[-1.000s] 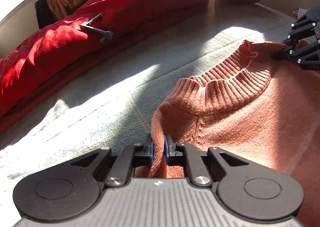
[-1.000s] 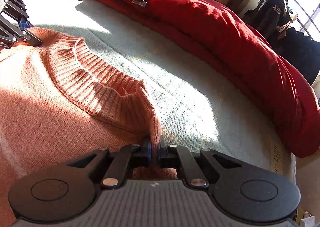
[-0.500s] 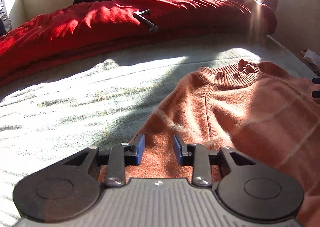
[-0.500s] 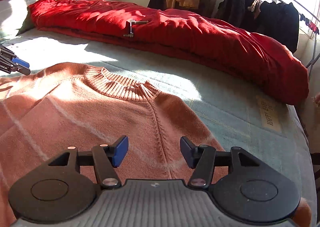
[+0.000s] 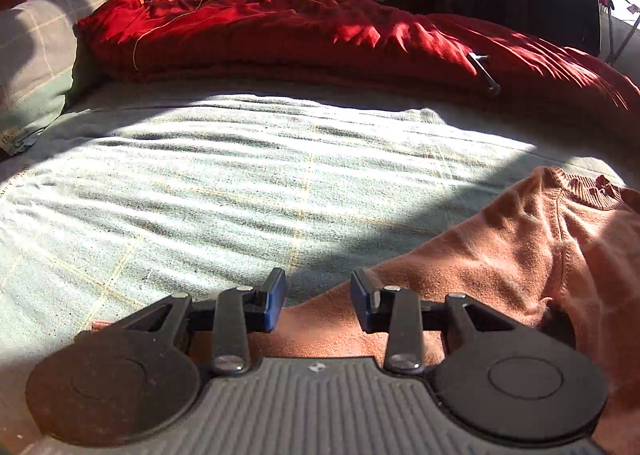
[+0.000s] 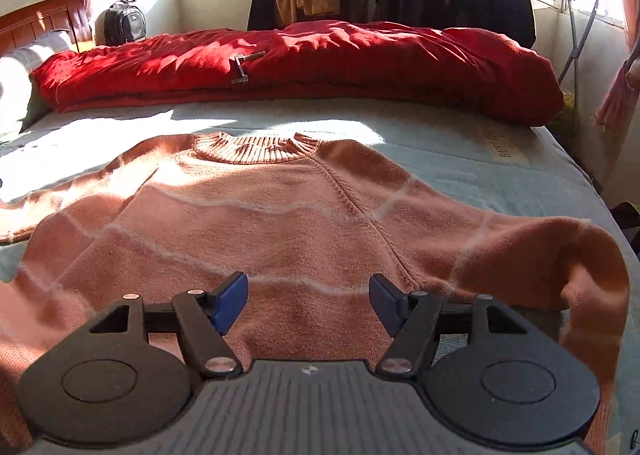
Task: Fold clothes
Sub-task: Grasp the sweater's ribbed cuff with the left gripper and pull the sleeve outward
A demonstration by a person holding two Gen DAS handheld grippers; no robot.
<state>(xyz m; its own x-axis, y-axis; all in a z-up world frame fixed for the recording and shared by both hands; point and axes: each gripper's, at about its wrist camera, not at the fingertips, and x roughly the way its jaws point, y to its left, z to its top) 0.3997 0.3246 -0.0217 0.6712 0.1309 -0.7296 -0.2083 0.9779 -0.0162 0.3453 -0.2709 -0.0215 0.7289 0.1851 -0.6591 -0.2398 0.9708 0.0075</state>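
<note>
Over the bed's near edge, the right gripper (image 6: 308, 303) hangs with jaws spread wide and empty above the sweater (image 6: 256, 223). The left gripper (image 5: 318, 301) is parted too, gripping nothing, over one sleeve. The sweater lies flat on the bedsheet (image 5: 200, 183), collar toward the far edge, where a red duvet (image 6: 320, 59) lies.

You no longer pinch the sweater (image 6: 280, 223) at its collar: both the left gripper (image 5: 318, 303) and the right gripper (image 6: 308, 303) now stand with fingers spread. Both have drawn back, and the sweater now lies spread flat on the bed (image 5: 200, 195).
</note>
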